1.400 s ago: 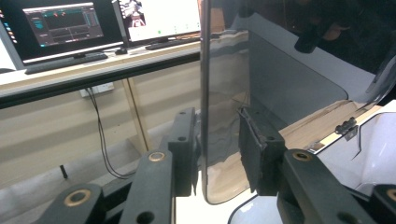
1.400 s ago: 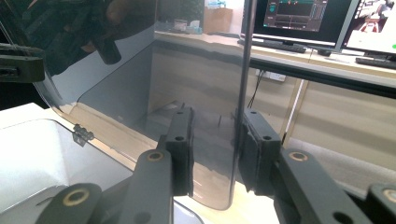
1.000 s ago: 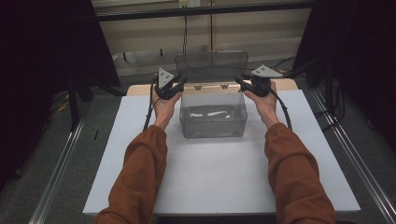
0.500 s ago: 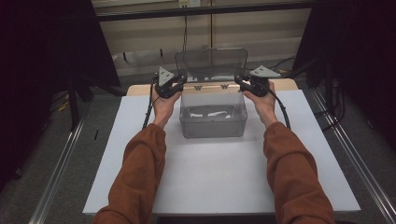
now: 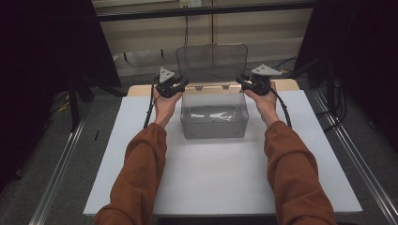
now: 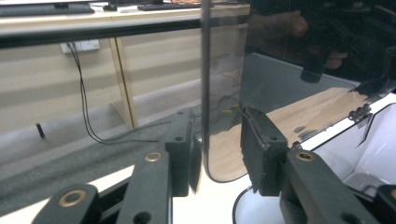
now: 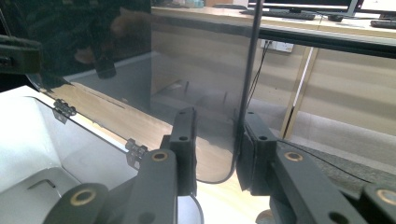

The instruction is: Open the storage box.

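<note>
A clear plastic box (image 5: 214, 123) stands on the white tabletop (image 5: 211, 187), its hinged clear lid (image 5: 212, 61) raised nearly upright. My left gripper (image 5: 183, 84) is at the lid's left edge and my right gripper (image 5: 240, 80) at its right edge. In the left gripper view the lid (image 6: 224, 93) stands edge-on between my left gripper's (image 6: 217, 154) jaws, against one pad with a gap to the other; these jaws have just been opening. In the right gripper view the lid (image 7: 196, 93) stands likewise inside my right gripper (image 7: 217, 154), whose jaws have been closing, one pad still apart.
A wooden strip (image 5: 141, 89) runs behind the box at the table's far edge. Metal rails (image 5: 61, 173) flank the table on both sides. A black bar (image 5: 202, 10) crosses high at the back. Small hinges (image 7: 63, 109) join lid and box.
The lid has swung further up, from leaning over the box to nearly upright. Both hands stay at its side edges.
</note>
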### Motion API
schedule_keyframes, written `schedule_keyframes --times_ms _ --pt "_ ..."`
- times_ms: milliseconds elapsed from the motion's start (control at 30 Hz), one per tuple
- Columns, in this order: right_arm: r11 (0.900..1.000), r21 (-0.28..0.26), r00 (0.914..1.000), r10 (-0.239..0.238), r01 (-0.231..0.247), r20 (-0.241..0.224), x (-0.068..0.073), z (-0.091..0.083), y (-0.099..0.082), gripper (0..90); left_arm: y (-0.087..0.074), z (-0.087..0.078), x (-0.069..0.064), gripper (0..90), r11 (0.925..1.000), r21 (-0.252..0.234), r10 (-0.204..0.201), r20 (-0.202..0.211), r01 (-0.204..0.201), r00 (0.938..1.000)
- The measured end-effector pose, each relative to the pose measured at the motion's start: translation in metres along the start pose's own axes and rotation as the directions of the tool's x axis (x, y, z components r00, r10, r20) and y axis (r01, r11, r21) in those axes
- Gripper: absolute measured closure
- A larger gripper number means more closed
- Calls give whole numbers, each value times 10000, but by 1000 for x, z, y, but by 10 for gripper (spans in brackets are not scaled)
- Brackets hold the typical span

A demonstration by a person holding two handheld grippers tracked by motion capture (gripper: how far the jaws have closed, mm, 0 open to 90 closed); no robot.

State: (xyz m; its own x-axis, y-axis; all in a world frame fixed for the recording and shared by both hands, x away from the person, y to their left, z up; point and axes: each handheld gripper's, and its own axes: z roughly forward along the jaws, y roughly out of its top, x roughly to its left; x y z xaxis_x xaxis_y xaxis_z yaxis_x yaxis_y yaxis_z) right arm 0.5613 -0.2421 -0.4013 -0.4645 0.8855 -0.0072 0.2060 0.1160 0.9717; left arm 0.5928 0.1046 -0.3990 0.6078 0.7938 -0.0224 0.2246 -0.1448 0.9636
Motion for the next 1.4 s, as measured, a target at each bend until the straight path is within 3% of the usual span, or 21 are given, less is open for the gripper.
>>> schedule_keyframes --times_ms 200,300,400,567,867,933,1067,1400 --pt "9999 -27 9999 129 -129 -24 -1 1 0 712 0 5 -3 626 9997 176 -168 -13 168 9999" --pt "9999 -26 9999 109 -109 -42 -2 1 0 714 3 7 -5 615 9993 375 -65 94 61 9999" --pt "9998 -40 9998 178 -178 -69 -2 1 -1 721 1 9 -4 614 9992 242 -320 116 317 9994" --pt "9995 17 9995 300 -300 -64 -3 2 0 719 3 6 1 646 9981 466 -415 456 393 9981" --pt "9959 599 9977 675 -678 59 -3 5 7 713 4 9 0 656 9951 476 -884 325 868 9956" --pt "9941 737 9968 799 -800 43 -4 6 9 713 6 9 1 656 9942 671 -866 313 844 9957" --pt "9919 742 9947 1027 -1028 51 -5 7 8 715 7 10 2 660 9927 670 -1028 389 1001 9939" --pt "9907 833 9942 1068 -1074 113 -5 9 6 718 10 12 6 671 9904 1086 -913 470 858 9947"
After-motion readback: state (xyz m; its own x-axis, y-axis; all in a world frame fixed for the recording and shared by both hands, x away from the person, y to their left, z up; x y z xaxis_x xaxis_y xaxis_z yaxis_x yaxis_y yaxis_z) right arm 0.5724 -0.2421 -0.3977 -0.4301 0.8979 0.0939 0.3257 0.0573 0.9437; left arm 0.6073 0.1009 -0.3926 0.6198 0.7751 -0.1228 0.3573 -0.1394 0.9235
